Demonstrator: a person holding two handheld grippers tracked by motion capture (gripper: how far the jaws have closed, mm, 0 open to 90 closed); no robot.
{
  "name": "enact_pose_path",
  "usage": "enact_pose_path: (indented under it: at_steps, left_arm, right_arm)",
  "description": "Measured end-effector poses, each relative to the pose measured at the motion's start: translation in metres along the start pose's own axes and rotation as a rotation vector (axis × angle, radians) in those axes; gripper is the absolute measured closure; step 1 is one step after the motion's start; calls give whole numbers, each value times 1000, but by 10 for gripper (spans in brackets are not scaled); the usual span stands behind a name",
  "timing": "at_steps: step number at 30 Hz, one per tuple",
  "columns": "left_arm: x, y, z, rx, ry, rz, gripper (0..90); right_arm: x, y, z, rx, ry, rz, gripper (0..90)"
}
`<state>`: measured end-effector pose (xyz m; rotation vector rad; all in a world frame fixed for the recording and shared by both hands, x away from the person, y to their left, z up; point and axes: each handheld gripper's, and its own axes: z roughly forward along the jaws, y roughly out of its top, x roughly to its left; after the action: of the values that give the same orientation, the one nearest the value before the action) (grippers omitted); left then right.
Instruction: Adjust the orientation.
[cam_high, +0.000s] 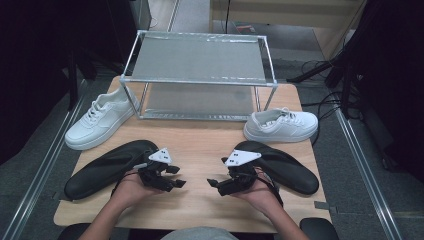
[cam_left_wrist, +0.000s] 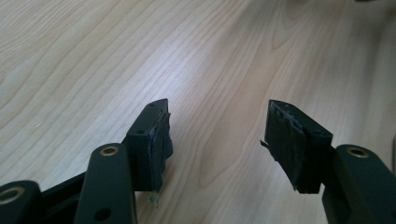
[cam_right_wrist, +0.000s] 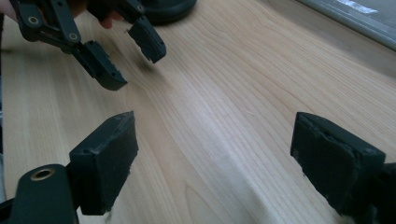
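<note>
My left tool (cam_high: 172, 176) and right tool (cam_high: 216, 183) — both released, grasping nothing — face each other over the bare wooden surface (cam_high: 200, 145); black insoles (cam_high: 107, 167) lie just outside each hand, within reach.

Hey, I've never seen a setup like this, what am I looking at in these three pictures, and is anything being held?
A person sits at a wooden table, holding a hand-operated two-jaw tool in each hand: the left gripper and the right gripper. One picture looks down from above; the other two come from cameras riding on each gripper, looking along its black jaws. On the table lie two white sneakers, two black shoes and a metal shoe rack. Both grippers are open and hold nothing.
</note>
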<state>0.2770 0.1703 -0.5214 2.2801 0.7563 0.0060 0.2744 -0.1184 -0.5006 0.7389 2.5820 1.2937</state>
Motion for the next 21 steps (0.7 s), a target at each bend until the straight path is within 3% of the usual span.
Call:
enact_pose_path:
  at_steps: [6,8,14,21]
  left_arm:
    - [0,0,-5,-7,9,-16,380]
    - [-2,0,-6,11,13,2,374]
    - [-9,3,-14,-6,15,26,368]
    - [-9,1,-26,-18,41,7,368]
  right_arm:
    - [-13,2,0,-7,13,50,231]
    - [-12,4,-1,-10,11,44,247]
    - [-6,6,-4,-11,16,40,309]
    - [-6,6,-9,-26,44,73,357]
